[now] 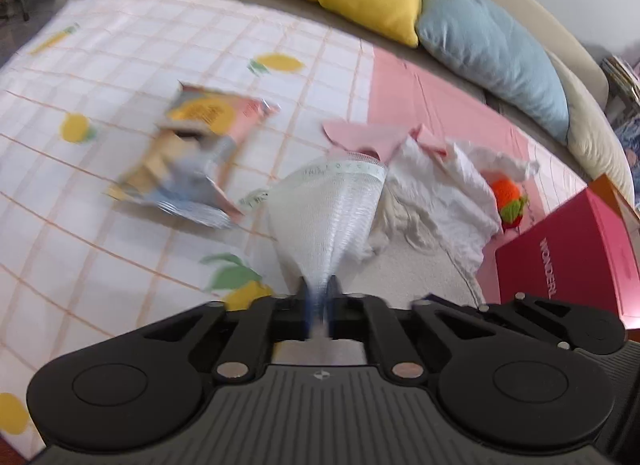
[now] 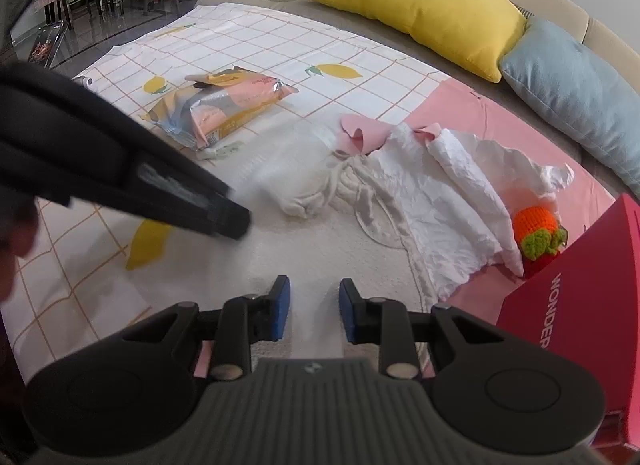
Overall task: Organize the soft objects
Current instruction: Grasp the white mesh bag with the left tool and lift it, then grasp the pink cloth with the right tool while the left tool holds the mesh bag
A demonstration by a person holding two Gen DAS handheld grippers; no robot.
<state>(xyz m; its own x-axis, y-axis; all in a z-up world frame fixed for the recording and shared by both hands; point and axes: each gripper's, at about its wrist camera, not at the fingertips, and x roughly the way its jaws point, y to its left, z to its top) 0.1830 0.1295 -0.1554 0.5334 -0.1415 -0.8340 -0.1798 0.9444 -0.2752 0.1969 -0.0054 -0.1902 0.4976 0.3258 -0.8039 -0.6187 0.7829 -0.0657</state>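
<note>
Gripping: left gripper (image 1: pixel 319 297), lower centre of its own view, jaws pinched together on a white mesh cloth (image 1: pixel 332 209) that fans upward from the pads. Right gripper (image 2: pixel 314 307), lower centre of its view, blue pads (image 2: pixel 281 307) partly apart over a white towel (image 2: pixel 256 273); contact cannot be told. Crumpled white fabric (image 2: pixel 436 201) lies centre right, beside a red box (image 2: pixel 576 301).

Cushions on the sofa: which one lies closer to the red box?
The blue cushion; it sits at the red box's end, while the yellow cushion lies farther along.
</note>
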